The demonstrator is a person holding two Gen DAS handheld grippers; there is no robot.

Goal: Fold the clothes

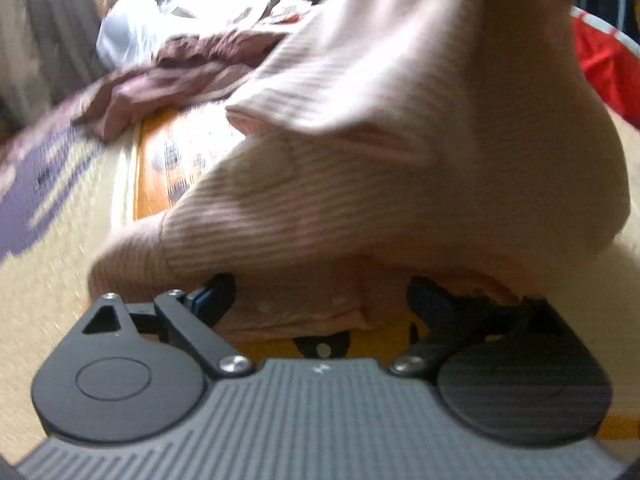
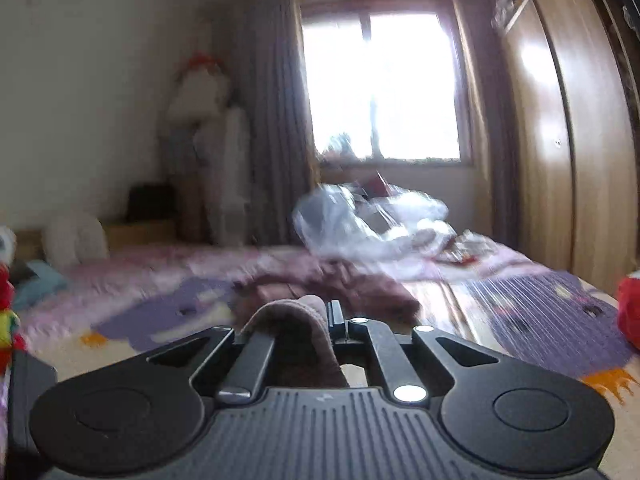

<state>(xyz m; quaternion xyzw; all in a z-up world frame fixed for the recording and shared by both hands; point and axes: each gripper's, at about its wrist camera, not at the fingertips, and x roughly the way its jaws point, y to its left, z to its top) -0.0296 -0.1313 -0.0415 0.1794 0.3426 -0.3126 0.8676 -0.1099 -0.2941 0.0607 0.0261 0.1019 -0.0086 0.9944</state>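
A pale pink ribbed garment (image 1: 400, 160) hangs from the upper right and fills most of the left wrist view. Its lower folds sag onto the bed (image 1: 52, 272) just in front of my left gripper (image 1: 320, 296). That gripper stands wide open, and its black fingers (image 1: 218, 292) reach under the cloth's bottom edge on either side without pinching it. In the right wrist view a fold of the pink garment (image 2: 296, 320) is bunched between the narrow jaws of my right gripper (image 2: 298, 326), which is shut on it. The fingertips themselves are hidden under the cloth.
A crumpled maroon garment (image 2: 340, 284) lies on the bed's patterned purple and cream sheet (image 2: 560, 312). White plastic bags (image 2: 372, 216) are heaped near the window end. A red item (image 2: 628, 304) sits at the right edge. A wooden wardrobe (image 2: 580, 140) lines the right wall.
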